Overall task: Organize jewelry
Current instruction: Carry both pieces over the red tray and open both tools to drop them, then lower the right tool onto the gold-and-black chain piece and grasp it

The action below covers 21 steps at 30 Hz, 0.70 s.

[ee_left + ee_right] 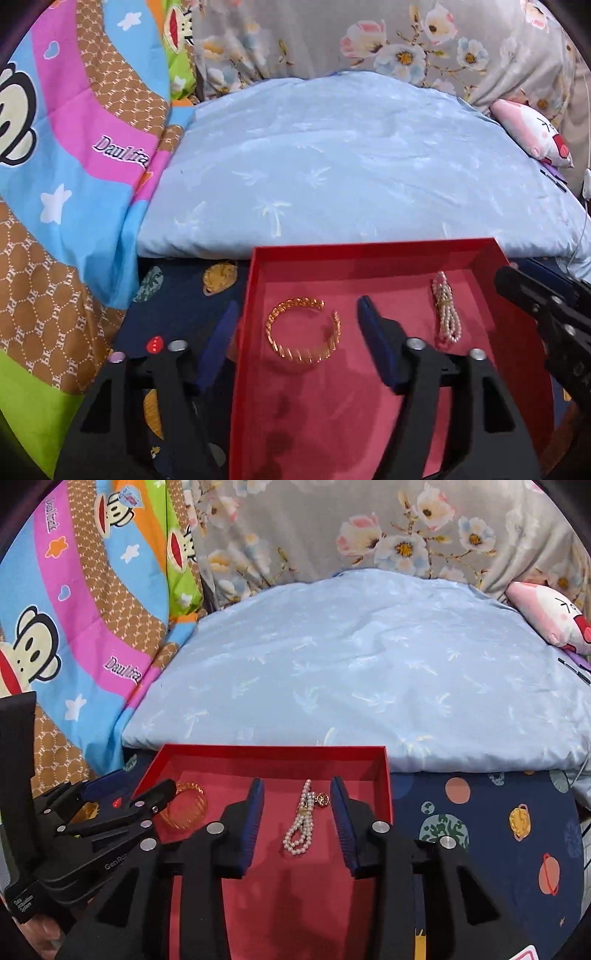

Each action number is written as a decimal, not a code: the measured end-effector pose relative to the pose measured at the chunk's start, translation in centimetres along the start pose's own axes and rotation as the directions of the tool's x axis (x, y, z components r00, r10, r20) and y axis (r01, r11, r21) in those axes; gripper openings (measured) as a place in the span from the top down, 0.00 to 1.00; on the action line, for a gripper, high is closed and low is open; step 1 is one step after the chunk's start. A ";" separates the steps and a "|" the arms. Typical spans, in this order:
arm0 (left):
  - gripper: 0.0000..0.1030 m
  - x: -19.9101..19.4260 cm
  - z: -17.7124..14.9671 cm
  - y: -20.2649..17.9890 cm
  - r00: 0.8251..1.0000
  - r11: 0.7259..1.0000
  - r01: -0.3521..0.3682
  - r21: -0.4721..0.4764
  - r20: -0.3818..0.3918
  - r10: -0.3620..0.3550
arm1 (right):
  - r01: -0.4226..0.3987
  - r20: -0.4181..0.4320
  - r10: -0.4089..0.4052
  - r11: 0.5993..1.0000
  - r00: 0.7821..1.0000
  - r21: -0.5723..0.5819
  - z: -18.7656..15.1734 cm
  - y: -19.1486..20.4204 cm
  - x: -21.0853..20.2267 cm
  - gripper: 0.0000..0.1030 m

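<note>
From the left wrist view, the left gripper [295, 325] is spreading its fingers wide, holding nothing, straddling the left wall of the red box [373, 246]. A twisted gold open bangle [302, 329] is lying inside, between the tips.

From the right wrist view, the right gripper [297, 794] is hovering with fingers wide around a doubled white pearl strand [300, 825] with a gold clasp, lying inside the box [273, 750].

Red box [373, 249] with pink lining, gold bangle [303, 330], white pearls [300, 827], pale blue pillow [351, 166], navy planet-print sheet [498, 812].
</note>
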<state>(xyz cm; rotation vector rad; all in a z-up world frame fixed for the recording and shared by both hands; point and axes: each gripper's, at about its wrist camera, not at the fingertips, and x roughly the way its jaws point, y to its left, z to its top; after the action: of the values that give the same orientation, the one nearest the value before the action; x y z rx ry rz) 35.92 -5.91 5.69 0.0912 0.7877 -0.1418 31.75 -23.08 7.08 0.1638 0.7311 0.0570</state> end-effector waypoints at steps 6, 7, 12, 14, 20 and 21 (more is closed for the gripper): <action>0.23 -3.6 -0.7 0.9 0.999 1.000 0.007 -0.013 0.052 -0.007 | -0.044 0.069 0.041 0.999 0.997 0.033 -1.5 -0.2 -4.8 0.63; 0.20 -4.8 -1.3 1.1 0.998 1.000 0.014 -0.008 0.060 -0.014 | -0.057 0.077 0.055 0.998 0.996 0.034 -2.3 -0.1 -6.0 0.63; 0.16 -10.0 -4.7 1.5 0.996 1.000 0.018 0.005 0.085 -0.019 | -0.104 0.090 0.100 0.993 0.991 0.047 -6.6 0.0 -11.6 0.62; 0.14 -11.7 -6.5 1.8 0.996 1.000 0.025 -0.002 0.081 -0.024 | -0.126 0.085 0.120 0.990 0.989 0.064 -9.2 -0.2 -14.1 0.60; 0.14 -16.9 -14.5 2.4 0.998 1.000 0.007 0.003 0.058 -0.007 | -0.135 0.006 0.135 0.987 0.991 0.088 -17.5 0.1 -18.9 0.58; 0.14 -17.4 -15.6 2.4 0.999 1.000 0.008 0.004 0.052 -0.008 | -0.130 -0.007 0.131 0.988 0.991 0.087 -18.7 0.2 -19.4 0.58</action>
<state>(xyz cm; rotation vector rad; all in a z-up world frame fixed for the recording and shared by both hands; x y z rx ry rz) 13.24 0.19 7.15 0.0876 0.7360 -0.1523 4.87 -22.56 6.21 0.2938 0.7350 0.1511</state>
